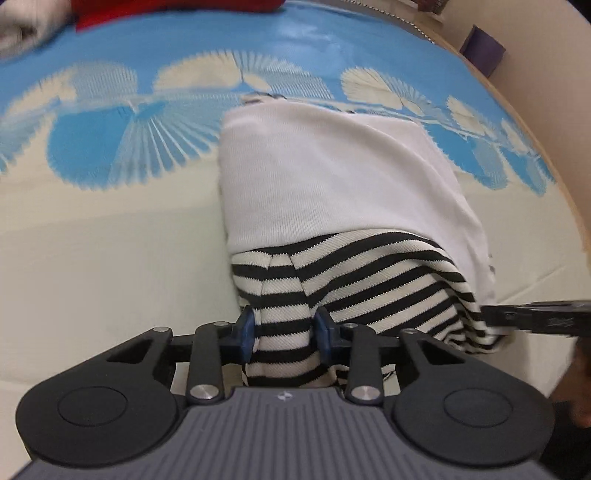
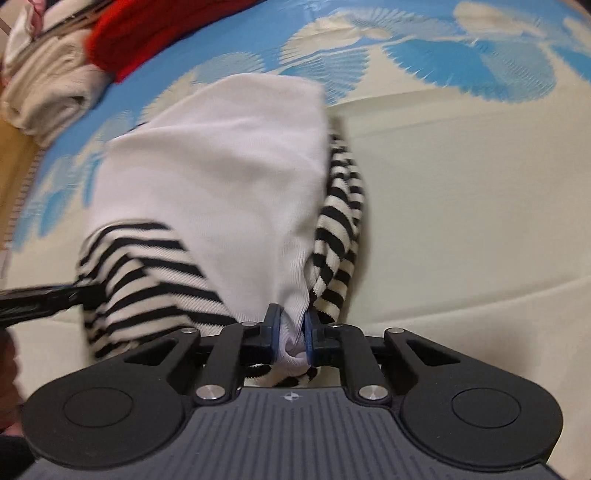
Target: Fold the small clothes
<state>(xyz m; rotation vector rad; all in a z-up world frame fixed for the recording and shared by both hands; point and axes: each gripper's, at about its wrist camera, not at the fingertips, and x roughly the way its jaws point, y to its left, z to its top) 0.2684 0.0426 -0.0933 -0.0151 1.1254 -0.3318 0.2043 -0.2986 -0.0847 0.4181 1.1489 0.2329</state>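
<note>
Left gripper point(image 1: 284, 330) is pinching a bunched striped fold of the garment point(image 1: 332, 206), blue pads point(image 1: 246, 332) pressing on both sides. Right gripper point(image 2: 291, 330) is clamping a wad of the white part (striped edge poking out just below the jaws). The garment, white with black-and-cream stripes, is lying rumpled on the bedspread point(image 1: 92, 240), its near end gathered into both grippers. Farther back, a red cloth point(image 2: 140, 33) and folded cream clothes point(image 2: 51, 96) are sitting near the bed's far edge.
</note>
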